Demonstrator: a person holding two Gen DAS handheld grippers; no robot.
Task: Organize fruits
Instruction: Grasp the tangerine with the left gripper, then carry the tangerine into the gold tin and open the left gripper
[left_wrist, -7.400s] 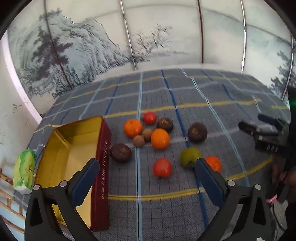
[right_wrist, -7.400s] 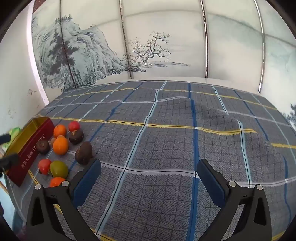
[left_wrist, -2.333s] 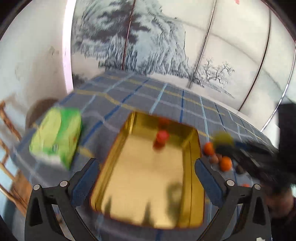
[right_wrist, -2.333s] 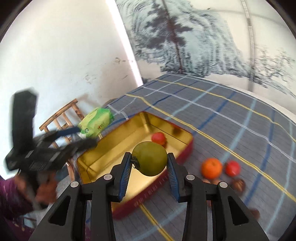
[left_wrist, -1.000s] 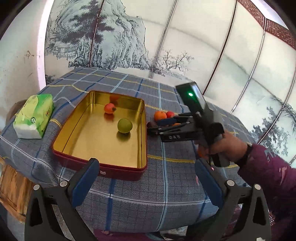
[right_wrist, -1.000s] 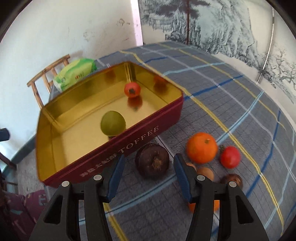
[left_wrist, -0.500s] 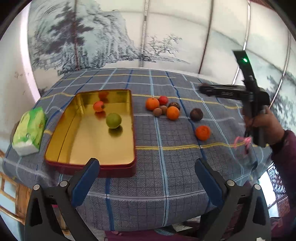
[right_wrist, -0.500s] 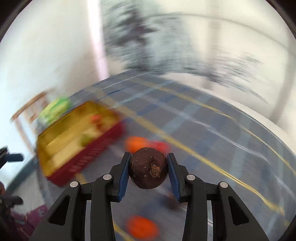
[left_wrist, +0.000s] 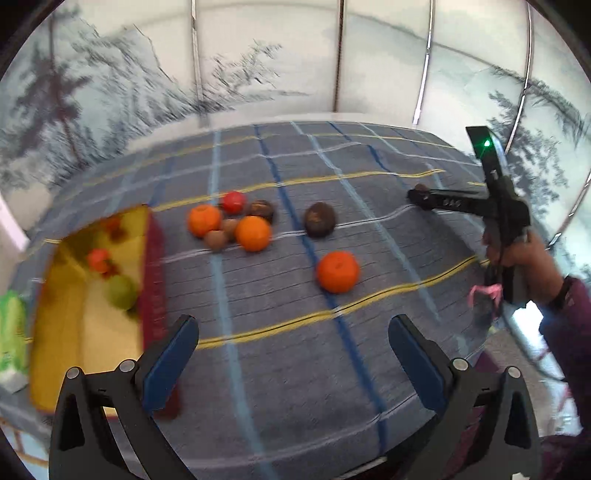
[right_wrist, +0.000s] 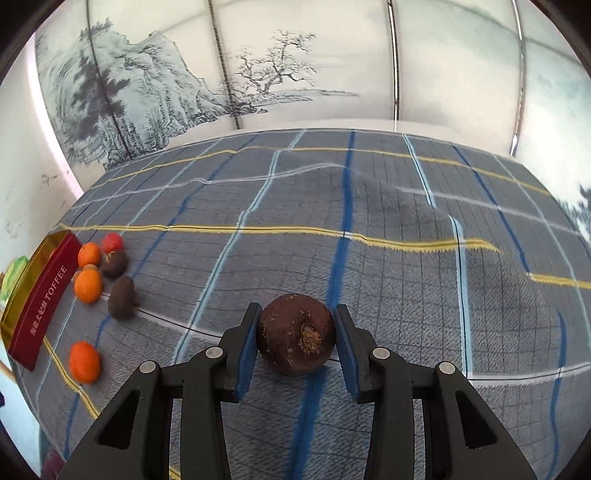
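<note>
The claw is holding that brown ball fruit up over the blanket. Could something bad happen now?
Maybe. The right gripper pinches the round dark brown fruit only at its sides, so the fruit could slip out and roll along the plaid cloth. It is also far from the gold tin, a long carry. Near the tin, the fingers might bump the oranges and set them rolling.

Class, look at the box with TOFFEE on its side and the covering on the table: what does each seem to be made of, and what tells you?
Box: probably tin-plated metal; its gold inside is glossy and mirrors the fruit, while the outside is painted dark red with printed lettering.
Table covering: woven cloth, matt, with a checked weave and soft ripples.
</note>
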